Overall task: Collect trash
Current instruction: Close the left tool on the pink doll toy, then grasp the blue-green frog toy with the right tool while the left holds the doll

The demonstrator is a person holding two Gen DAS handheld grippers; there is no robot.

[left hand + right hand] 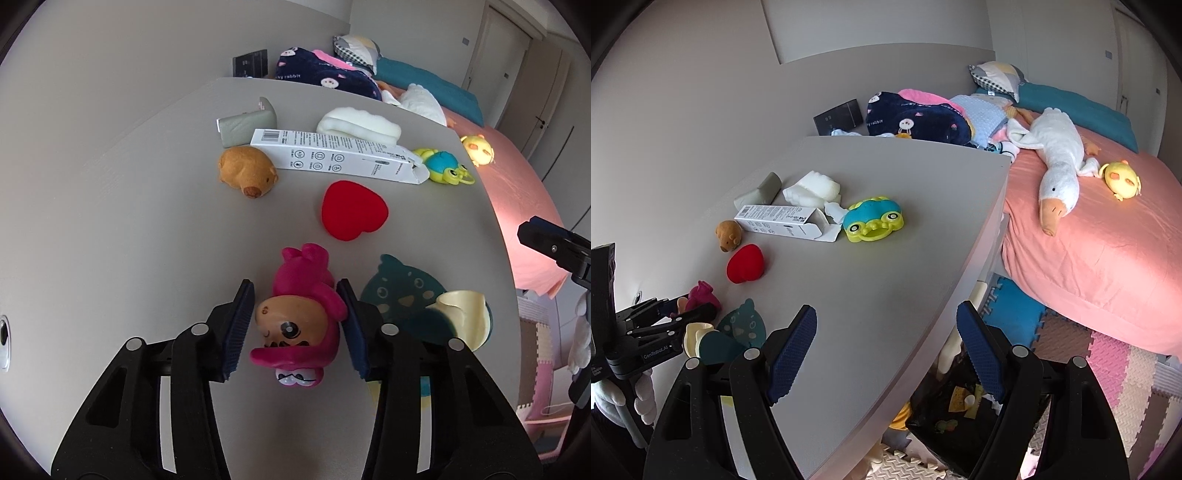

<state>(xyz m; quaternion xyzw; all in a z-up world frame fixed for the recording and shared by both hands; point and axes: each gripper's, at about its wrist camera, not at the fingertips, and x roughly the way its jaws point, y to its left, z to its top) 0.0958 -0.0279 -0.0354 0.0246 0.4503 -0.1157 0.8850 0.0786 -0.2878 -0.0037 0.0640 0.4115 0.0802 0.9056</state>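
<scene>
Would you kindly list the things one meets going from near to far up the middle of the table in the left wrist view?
Pink toy figure between the left tool's fingers → red heart → white printed carton → white foam block.

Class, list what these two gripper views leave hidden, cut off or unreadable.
- Left wrist view: the teal bird toy is partly covered by a gripper finger and the cream cup.
- Left wrist view: print on the white carton is too small to read.
- Right wrist view: the black bag beside the table is partly hidden by the right gripper; its contents stay unclear.
- Right wrist view: the pink toy is mostly hidden by the left gripper.
</scene>
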